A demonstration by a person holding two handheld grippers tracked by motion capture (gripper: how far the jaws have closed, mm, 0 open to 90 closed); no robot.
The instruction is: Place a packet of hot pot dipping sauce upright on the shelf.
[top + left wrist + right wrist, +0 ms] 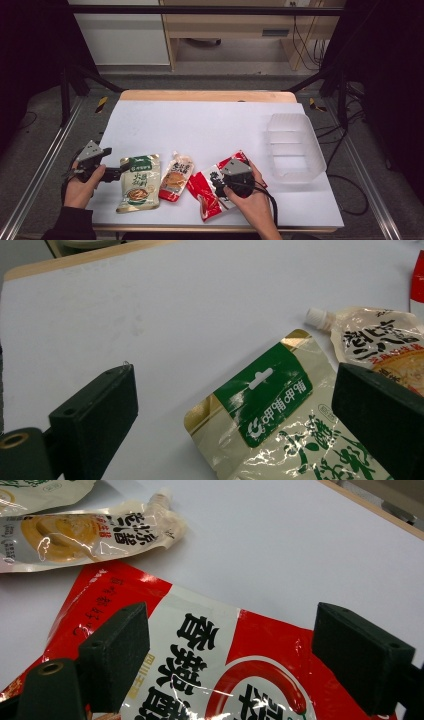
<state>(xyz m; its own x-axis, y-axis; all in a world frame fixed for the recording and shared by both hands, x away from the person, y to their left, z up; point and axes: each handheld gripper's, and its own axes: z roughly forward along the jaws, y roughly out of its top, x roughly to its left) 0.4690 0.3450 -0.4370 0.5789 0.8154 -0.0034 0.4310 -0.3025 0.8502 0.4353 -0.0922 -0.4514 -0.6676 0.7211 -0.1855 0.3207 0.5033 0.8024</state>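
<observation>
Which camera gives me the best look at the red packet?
The high view: the whole red packet lies flat, partly under the right gripper. The right gripper view shows its print close up, cropped. The left gripper view catches a red edge.

green pouch (pixel 280 425): glossy foil-like plastic
red pouch (pixel 235 675): shiny film (glare streaks)
table cover (pixel 210 125): matt white
tub (pixel 292 147): frosted translucent plastic

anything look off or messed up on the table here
Nothing stands out. The green pouch, the spouted pouch and the red pouch lie flat and unopened on the white table, a little askew to each other. The clear bin sits upright and empty at the right.
</observation>
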